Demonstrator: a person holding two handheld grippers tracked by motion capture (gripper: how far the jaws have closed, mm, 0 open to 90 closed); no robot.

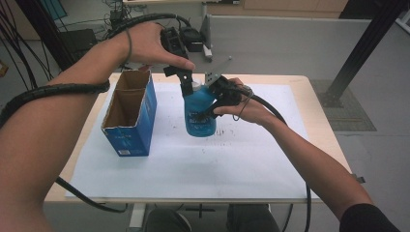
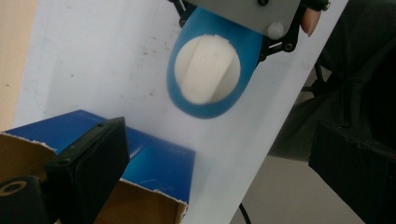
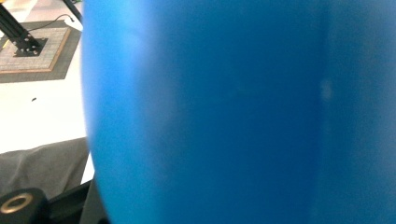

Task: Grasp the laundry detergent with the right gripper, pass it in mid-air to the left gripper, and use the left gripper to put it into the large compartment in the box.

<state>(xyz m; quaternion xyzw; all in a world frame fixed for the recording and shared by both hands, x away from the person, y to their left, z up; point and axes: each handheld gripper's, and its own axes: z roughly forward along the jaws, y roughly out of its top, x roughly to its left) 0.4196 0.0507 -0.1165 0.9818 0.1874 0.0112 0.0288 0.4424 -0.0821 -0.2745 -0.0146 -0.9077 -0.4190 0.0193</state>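
Observation:
A blue bottle (image 1: 199, 113) with a white cap is held upright over the white sheet, and my right gripper (image 1: 216, 99) is shut on its side from the right. Its blue wall (image 3: 233, 116) sits right up against the right gripper's camera. My left gripper (image 1: 186, 79) hangs just above the cap, pointing down. In the left gripper view its jaws stand wide apart, open, with the cap (image 2: 208, 70) lying beyond them. Whether the bottle's base touches the sheet I cannot tell.
An open-topped blue cardboard box (image 1: 129, 116) stands on the left of the white sheet (image 1: 193, 164), and its torn rim (image 2: 154, 191) lies below my left gripper. The sheet covers most of the wooden table (image 1: 321, 130). Cables trail off both grippers.

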